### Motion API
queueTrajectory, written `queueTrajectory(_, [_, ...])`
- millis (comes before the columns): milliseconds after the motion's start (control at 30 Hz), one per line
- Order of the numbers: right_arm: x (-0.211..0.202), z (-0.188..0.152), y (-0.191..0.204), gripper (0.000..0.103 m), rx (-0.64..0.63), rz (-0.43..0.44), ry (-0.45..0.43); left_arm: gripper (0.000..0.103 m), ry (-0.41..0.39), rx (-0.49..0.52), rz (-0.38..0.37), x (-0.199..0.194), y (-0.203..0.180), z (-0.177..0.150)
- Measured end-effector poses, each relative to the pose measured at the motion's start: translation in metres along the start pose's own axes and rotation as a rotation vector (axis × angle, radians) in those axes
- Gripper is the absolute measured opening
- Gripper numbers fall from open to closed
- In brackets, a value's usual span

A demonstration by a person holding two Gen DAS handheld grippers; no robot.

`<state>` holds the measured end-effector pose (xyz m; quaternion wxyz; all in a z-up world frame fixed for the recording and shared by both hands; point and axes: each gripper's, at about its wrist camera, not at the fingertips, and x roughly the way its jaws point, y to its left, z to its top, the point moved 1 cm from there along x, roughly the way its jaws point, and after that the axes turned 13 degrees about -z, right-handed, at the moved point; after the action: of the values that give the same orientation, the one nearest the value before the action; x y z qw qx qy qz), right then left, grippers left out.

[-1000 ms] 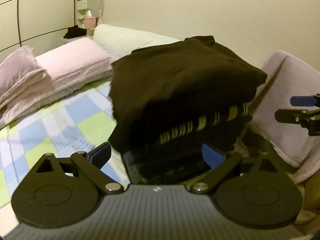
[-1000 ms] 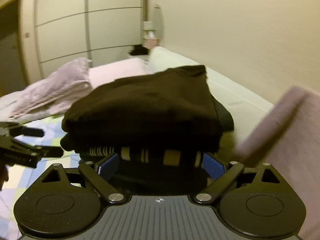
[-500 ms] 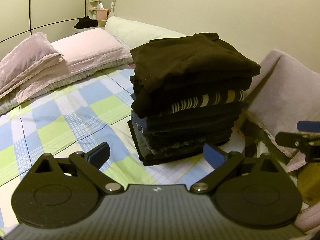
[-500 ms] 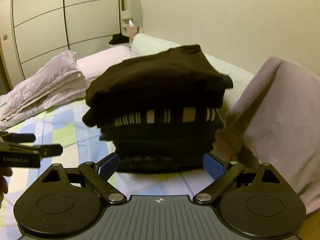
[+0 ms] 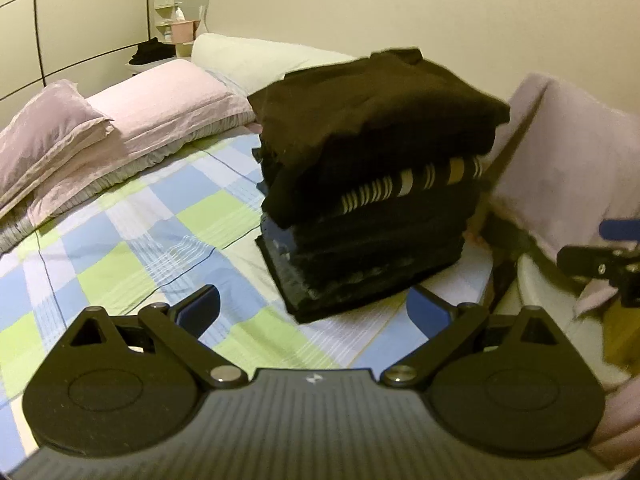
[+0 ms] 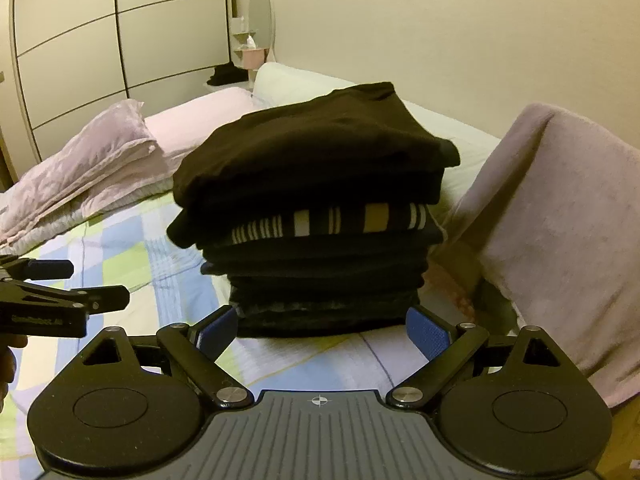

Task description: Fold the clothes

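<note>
A tall stack of folded dark clothes (image 5: 372,184) (image 6: 316,216) rests on the checked bed sheet (image 5: 132,248). A dark brown garment (image 6: 312,148) lies on top, and a striped one (image 6: 332,220) sits partway down. My left gripper (image 5: 316,310) is open and empty, a short way in front of the stack's lower left corner. My right gripper (image 6: 322,330) is open too, with nothing held, its blue pads (image 6: 426,334) level with the foot of the stack. Each gripper shows at the edge of the other's view: the left gripper (image 6: 64,292), the right gripper (image 5: 600,256).
Pink pillows (image 5: 120,120) and a white one (image 5: 256,56) lie at the head of the bed. A pale pink towel (image 6: 560,224) hangs over something to the right of the stack. A wardrobe (image 6: 100,40) and a mirror shelf (image 6: 256,28) stand behind. A hand (image 6: 8,360) shows at the left edge.
Both grippers have pulled back from the stack, which looks smaller and now shows down to its base on the sheet. The stack itself has not moved.
</note>
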<state>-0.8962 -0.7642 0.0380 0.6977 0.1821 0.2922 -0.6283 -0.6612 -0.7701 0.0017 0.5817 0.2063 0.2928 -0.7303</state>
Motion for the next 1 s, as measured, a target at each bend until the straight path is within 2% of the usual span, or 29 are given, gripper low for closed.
queueTrajectory(267, [0.0, -0.002, 0.018, 0.094, -0.026, 0.002, 0.023, 0.098, 0.005, -0.045, 0.005, -0.002, 0.019, -0.004])
queueTrajectory(667, [0.037, 0.013, 0.021, 0.094, -0.049, 0.03, 0.053, 0.098, 0.038, -0.084, 0.045, 0.007, 0.03, 0.0])
queueTrajectory(833, [0.035, 0.012, 0.029, 0.094, -0.046, 0.011, 0.067, 0.098, 0.044, -0.031, 0.017, 0.006, 0.032, -0.001])
queueTrajectory(1000, [0.018, 0.01, 0.04, 0.094, 0.012, -0.059, 0.049, 0.098, 0.045, 0.053, -0.039, -0.002, 0.039, 0.006])
